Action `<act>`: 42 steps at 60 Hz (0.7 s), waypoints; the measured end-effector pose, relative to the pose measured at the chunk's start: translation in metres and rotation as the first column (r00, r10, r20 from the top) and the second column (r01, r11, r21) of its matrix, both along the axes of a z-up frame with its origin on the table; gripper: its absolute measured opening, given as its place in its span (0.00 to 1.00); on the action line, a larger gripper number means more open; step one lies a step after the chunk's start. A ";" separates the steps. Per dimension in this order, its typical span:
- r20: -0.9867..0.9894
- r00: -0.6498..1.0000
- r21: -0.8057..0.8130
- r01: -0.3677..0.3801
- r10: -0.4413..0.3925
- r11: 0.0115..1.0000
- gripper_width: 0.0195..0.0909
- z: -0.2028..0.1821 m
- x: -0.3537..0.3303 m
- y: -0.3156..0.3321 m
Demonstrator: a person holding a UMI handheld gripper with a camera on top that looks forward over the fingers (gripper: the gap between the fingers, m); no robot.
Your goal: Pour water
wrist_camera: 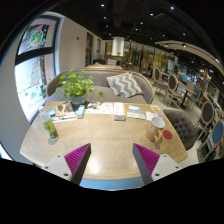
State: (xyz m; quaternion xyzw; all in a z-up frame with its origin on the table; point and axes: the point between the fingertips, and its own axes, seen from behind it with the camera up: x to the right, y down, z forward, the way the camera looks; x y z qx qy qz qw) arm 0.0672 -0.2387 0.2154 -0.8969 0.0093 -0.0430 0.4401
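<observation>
The gripper (pixel 111 160) hung with its purple-padded fingers (pixel 76 157) spread wide, nothing between them, above a pale wooden table (pixel 105 135). No writing was legible. Beyond them, well apart, stood a green bottle (pixel 49 126), a potted plant (pixel 77 90) and a cup (pixel 157 121); a grey sofa (pixel 125 85) sat behind.

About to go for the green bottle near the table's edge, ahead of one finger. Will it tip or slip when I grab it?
The green bottle looks slim and upright, so a sideways nudge may tip it. It seems small, probably light. It stands close to the table edge, so a push could send it off. The gripper is open, well short of it.
</observation>
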 end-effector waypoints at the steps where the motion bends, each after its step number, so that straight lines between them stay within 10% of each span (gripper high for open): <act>1: 0.002 1.000 -0.002 0.002 -0.002 1.000 0.92 0.000 0.000 0.000; 42: -0.131 0.976 0.100 -0.162 0.175 0.982 0.93 -0.106 -0.306 0.104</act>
